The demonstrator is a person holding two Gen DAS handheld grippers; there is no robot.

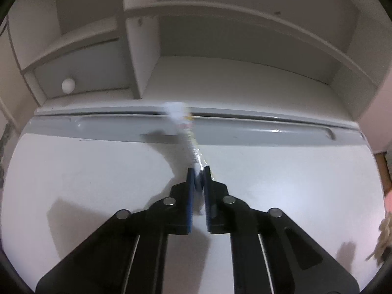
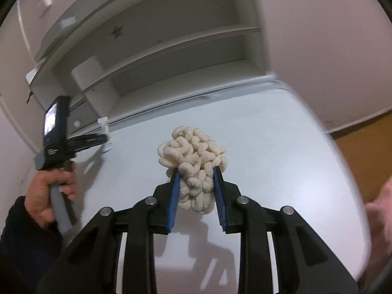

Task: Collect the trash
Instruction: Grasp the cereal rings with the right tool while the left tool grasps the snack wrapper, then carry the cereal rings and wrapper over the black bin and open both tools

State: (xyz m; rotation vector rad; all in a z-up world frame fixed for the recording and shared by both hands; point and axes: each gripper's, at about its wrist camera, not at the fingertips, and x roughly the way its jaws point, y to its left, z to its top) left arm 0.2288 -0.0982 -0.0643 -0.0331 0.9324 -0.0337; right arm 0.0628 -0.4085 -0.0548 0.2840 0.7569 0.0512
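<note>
My left gripper (image 1: 198, 171) is shut on a thin crumpled wrapper (image 1: 186, 129), white and clear with small coloured marks, which sticks out forward above the white desk (image 1: 85, 171). In the right wrist view the left gripper (image 2: 105, 138) shows at the left with the wrapper (image 2: 104, 127) in its tips. My right gripper (image 2: 197, 171) is shut on a cream chenille cloth (image 2: 193, 152), bunched in a lump between the blue pads and held over the desk (image 2: 281, 147). An edge of the cloth (image 1: 383, 235) shows at the far right of the left wrist view.
A white shelf unit (image 1: 220, 78) stands at the back of the desk, with a grey strip (image 1: 269, 134) along its base and a drawer with a round white knob (image 1: 67, 85) at the left. The person's left hand (image 2: 49, 191) holds the left gripper's handle. Wood floor (image 2: 362, 152) lies to the right.
</note>
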